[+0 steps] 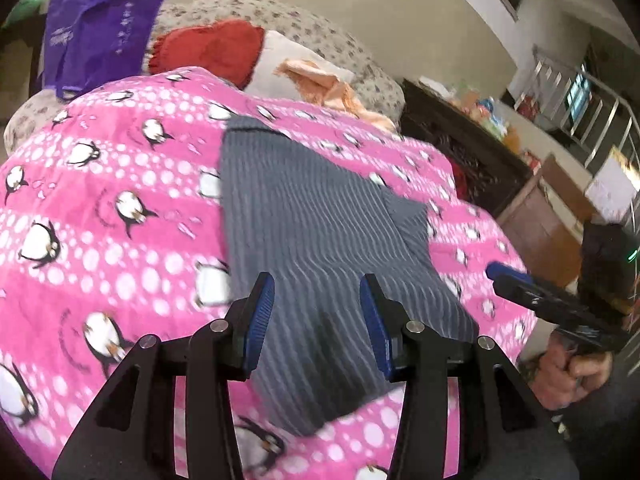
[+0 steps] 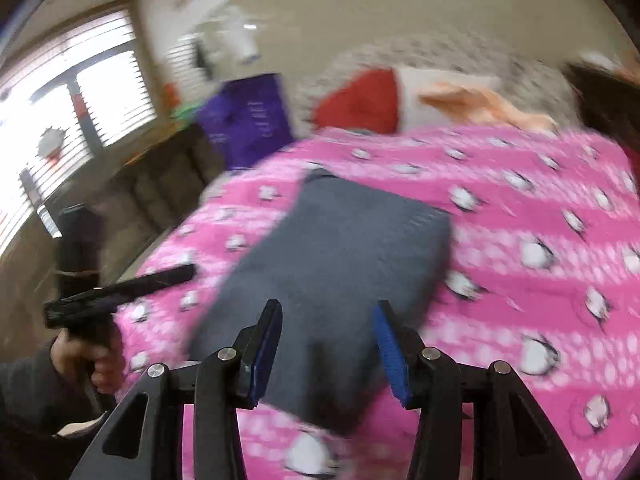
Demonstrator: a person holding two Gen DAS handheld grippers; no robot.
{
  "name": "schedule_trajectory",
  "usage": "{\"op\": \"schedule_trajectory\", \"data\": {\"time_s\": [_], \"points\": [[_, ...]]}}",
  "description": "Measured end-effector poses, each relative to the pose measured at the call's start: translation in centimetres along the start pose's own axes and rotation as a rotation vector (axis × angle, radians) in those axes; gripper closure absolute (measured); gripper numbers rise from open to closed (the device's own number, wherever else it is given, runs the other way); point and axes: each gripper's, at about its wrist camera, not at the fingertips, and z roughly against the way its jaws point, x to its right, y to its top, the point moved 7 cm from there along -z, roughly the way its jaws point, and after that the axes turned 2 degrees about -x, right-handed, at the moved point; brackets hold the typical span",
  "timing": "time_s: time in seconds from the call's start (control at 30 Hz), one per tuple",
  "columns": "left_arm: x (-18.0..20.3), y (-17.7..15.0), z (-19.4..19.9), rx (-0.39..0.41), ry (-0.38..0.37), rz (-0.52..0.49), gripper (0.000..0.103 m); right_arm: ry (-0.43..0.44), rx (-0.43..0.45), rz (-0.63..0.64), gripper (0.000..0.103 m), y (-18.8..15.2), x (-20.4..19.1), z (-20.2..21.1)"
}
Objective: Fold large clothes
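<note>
We hold the left tool (image 1: 316,320) and right tool (image 2: 326,344) spread and empty above the near end of the grey garment (image 1: 312,216), which lies folded on the pink blanket (image 1: 120,200), its long axis running away from us.

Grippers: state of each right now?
Left gripper: open, nothing held, above the grey striped garment.
Right gripper: open, nothing held, above the same garment.
</note>
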Motion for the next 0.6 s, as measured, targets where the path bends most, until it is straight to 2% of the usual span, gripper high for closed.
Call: {"op": "schedule_trajectory", "data": {"time_s": [0.03,0.07,0.1,0.13,0.17,0.2,0.23,0.27,0.37,0.43,0.53,0.6], "points": [[0.4,-0.4,-0.5,-0.015,-0.002,-0.01,0.06,0.051,-0.028,0.006,0.08,-0.3,-1.3,-0.7],[0.6,-1.1,-1.1,-0.04,-0.003,-0.01,0.06,0.053,-0.055,0.025,0.087,-0.6,-2.2,-1.6],[0.4,-2.0,-2.0,-0.072,0.006,-0.004,0.06,0.026,-0.08,0.044,0.088,-1.0,-2.4,-2.5],[0.1,-3.1,-3.0,-0.102,0.021,-0.001,0.061,-0.031,-0.154,0.071,0.088,-2.4,-2.0,-4.5],[-0.4,-4.0,-3.8,-0.124,0.025,0.01,0.061,-0.07,-0.218,0.072,0.095,-3.7,-1.1,-6.1],[-0.9,-4.6,-4.2,-0.108,0.021,0.025,0.065,-0.086,-0.288,0.046,0.1,-5.3,0.0,-7.8],[-1.1,-4.6,-4.2,-0.095,0.023,0.02,0.067,-0.06,-0.302,0.013,0.102,-6.4,1.0,-8.9],[-1.1,-4.6,-4.2,-0.101,0.024,0.017,0.067,-0.022,-0.242,-0.009,0.103,-6.3,1.5,-8.7],[-1.0,-4.5,-4.3,-0.114,0.026,0.015,0.067,0.039,-0.239,-0.139,0.103,-6.2,2.7,-8.2],[-0.9,-4.3,-4.2,-0.124,0.016,0.016,0.065,0.036,-0.244,-0.129,0.103,-6.1,2.6,-7.9],[-0.5,-2.9,-3.1,-0.125,-0.015,0.048,0.065,0.032,-0.264,-0.184,0.1,-5.4,2.3,-6.6],[-0.5,-0.7,-2.4,-0.083,-0.029,0.066,0.065,0.008,-0.212,-0.208,0.097,-3.2,2.3,-5.0]]}}
